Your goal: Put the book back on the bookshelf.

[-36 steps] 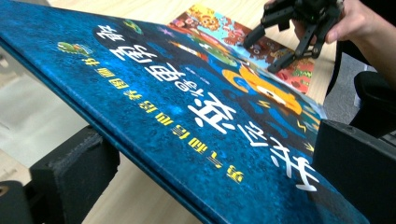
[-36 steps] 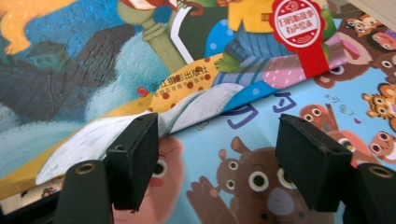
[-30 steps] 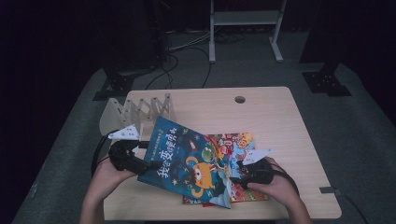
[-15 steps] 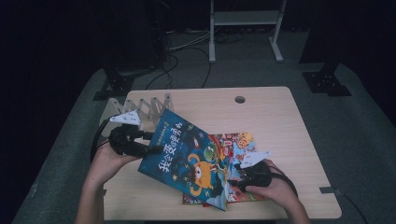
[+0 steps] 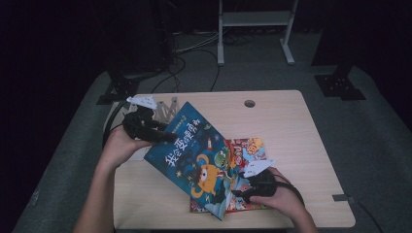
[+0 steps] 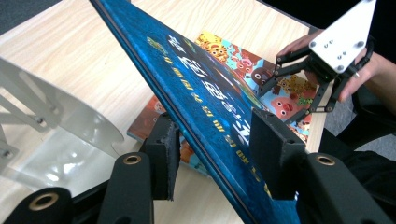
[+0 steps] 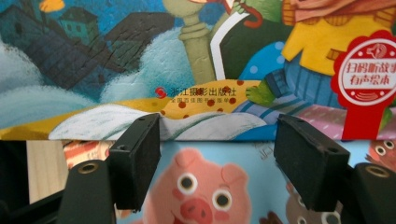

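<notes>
The wooden table [image 5: 291, 131] bears a white wire rack [image 5: 167, 108] at ten o'clock. The blue picture book [image 5: 197, 158] is held tilted at table centre, above a red-edged book [image 5: 250, 150] lying flat. Its ten-o'clock edge sits between the left gripper [image 5: 163, 136]'s jaws, which have just been closing. The right gripper [image 5: 243, 193], at five o'clock, is nearly closed against both books' edges; a grip cannot be told

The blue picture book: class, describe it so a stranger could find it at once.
On the light wooden table, look left of centre, beside the white wire rack. The blue picture book tilts up there, leaning over a flat red-edged book. Its dark blue cover has yellow characters and an orange monster.
</notes>
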`<state>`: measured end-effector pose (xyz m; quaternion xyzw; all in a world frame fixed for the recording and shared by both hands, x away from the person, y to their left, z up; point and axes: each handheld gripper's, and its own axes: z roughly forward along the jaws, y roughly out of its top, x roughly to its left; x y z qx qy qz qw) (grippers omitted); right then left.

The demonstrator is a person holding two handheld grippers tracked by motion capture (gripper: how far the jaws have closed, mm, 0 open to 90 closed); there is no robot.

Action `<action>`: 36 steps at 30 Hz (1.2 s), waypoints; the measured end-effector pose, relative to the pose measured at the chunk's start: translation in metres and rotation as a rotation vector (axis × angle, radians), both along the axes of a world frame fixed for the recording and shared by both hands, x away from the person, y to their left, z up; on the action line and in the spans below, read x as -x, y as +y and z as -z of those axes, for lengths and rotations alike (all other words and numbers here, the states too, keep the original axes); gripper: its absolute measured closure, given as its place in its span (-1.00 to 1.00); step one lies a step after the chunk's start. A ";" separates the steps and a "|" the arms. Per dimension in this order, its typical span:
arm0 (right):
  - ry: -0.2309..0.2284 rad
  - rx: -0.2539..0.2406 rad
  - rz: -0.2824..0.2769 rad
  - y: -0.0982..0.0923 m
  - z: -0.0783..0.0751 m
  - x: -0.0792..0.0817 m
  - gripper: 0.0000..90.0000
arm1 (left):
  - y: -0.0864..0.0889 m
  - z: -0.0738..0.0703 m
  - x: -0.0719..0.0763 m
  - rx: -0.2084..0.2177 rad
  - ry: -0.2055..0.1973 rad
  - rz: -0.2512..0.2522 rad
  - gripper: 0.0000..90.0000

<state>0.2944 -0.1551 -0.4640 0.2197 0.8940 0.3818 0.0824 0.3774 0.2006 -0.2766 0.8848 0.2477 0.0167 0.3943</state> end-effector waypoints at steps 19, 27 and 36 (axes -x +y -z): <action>-0.014 -0.022 0.075 0.018 0.001 0.000 -0.29 | -0.012 -0.016 -0.015 -0.054 0.077 0.011 0.29; -0.022 -0.041 0.067 0.016 0.004 0.000 -0.34 | -0.016 -0.022 -0.021 -0.018 0.113 0.041 0.44; -0.036 -0.061 0.152 -0.010 0.002 -0.012 -0.33 | -0.021 -0.044 -0.033 -0.059 0.105 0.042 0.55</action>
